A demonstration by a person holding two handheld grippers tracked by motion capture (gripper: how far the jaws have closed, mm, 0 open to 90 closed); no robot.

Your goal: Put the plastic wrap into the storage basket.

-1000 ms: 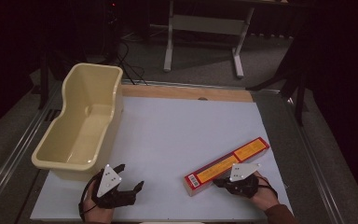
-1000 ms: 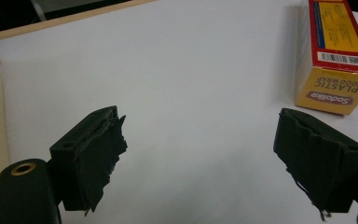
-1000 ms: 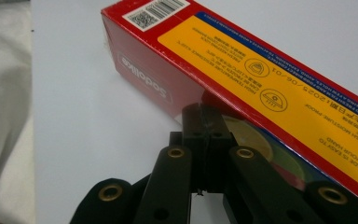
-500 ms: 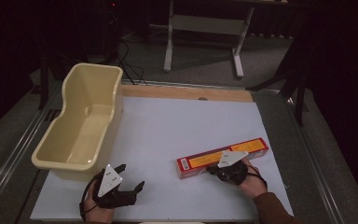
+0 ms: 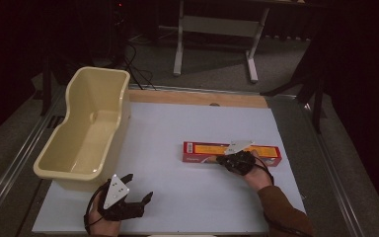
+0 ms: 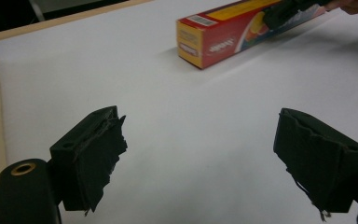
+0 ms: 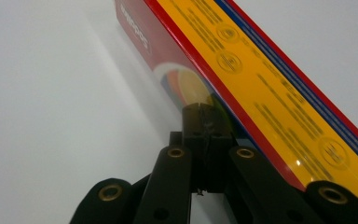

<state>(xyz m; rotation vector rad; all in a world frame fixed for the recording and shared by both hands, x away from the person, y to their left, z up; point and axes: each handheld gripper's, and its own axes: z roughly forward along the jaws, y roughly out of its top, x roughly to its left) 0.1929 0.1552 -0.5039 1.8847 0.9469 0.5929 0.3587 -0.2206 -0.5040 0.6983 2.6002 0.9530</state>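
Cream plastic tub (image 5: pixel 86 133) at nine o'clock on white table (image 5: pixel 177 128), empty. Grey metal stand (image 5: pixel 217 29) on floor at twelve o'clock.

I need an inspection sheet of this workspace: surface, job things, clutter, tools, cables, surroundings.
Surface: white table top, wooden strip along the far edge.
Job's things: long red and yellow box lying flat, right of centre; cream tub at the left edge, nothing seen inside.
Clutter: nothing seen.
Tools: right tool shut, jaws pressed against the box's side; left tool open, nothing between its jaws.
Cables: black cable on the floor beyond the tub.
Surroundings: dark room, grey table frame behind.
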